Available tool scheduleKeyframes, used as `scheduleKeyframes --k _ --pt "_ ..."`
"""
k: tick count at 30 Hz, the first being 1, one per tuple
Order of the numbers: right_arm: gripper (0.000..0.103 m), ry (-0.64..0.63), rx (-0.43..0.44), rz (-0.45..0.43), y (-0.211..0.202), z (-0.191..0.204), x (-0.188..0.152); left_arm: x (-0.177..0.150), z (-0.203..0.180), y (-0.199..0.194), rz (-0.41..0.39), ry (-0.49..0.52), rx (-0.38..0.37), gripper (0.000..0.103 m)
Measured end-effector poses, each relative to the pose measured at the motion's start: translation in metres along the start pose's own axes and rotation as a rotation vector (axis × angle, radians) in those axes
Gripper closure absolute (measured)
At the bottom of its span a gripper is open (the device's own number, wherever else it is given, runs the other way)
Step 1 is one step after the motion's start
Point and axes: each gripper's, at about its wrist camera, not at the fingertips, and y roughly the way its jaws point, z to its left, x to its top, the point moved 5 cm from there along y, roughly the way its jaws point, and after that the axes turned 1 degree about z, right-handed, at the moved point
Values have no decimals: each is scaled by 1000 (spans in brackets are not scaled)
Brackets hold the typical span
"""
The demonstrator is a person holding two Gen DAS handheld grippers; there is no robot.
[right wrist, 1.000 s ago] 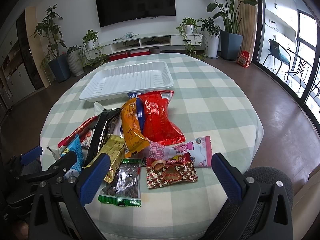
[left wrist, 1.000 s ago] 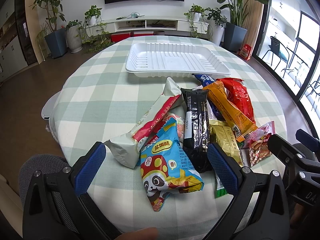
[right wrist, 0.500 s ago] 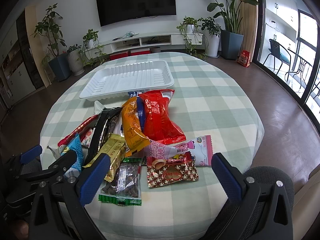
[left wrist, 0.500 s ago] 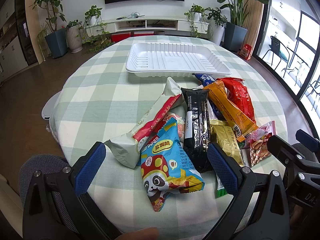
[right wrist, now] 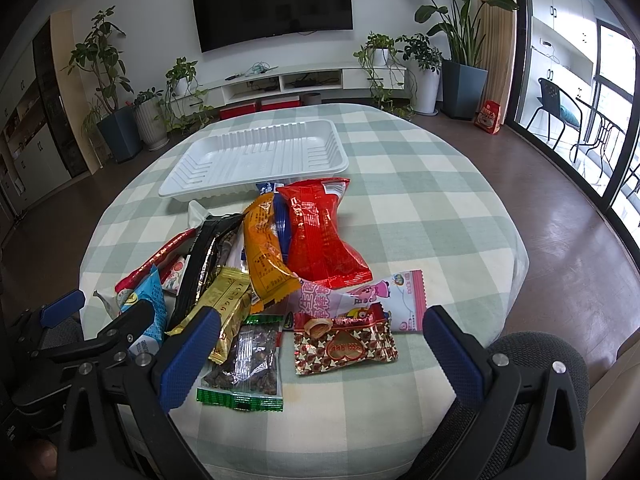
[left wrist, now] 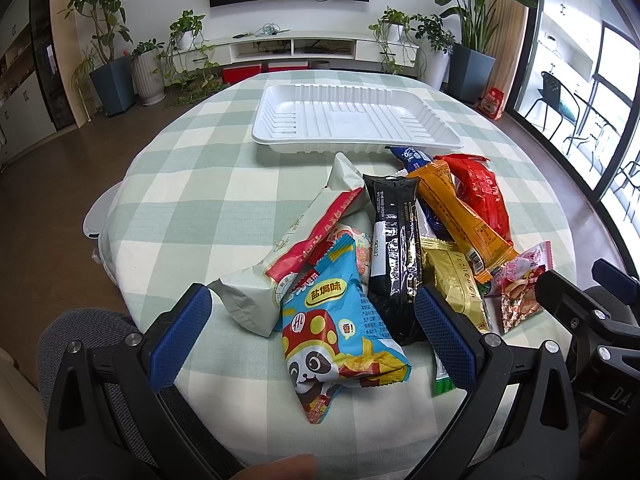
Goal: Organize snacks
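Observation:
A heap of snack packets lies on the checked round table (left wrist: 192, 184). Behind it sits a white ribbed tray (left wrist: 352, 118), (right wrist: 256, 156) with nothing in it. My left gripper (left wrist: 312, 332) is open over the near edge, its blue pads either side of a blue panda bag (left wrist: 336, 332); a black packet (left wrist: 394, 248) and a pale green-grey packet (left wrist: 304, 240) lie just beyond. My right gripper (right wrist: 320, 354) is open too, around a heart-print packet (right wrist: 346, 346) and a clear packet of dark nuts (right wrist: 248, 364). A red bag (right wrist: 320, 232) and an orange packet (right wrist: 264, 248) lie further back.
A grey chair back (right wrist: 536, 354) sits under my right gripper, another (left wrist: 80, 332) under the left. Brown floor surrounds the table. Potted plants (right wrist: 108, 92), a low TV shelf (right wrist: 288, 80) and a glass wall (right wrist: 616, 128) stand far behind.

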Motion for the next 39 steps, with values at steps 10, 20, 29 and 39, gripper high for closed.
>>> scheduleKeyframes --k 10,20,29,39 --pt "0 -1 0 2 0 1 0 0 0 0 0 1 0 0" --pt "0 -1 0 4 1 1 0 0 0 0 1 0 0 0" --pt "0 -1 1 3 0 0 -1 -2 0 1 1 11 14 0" --pt "0 18 26 -19 -1 -17 3 -17 19 11 9 105 -85 0"
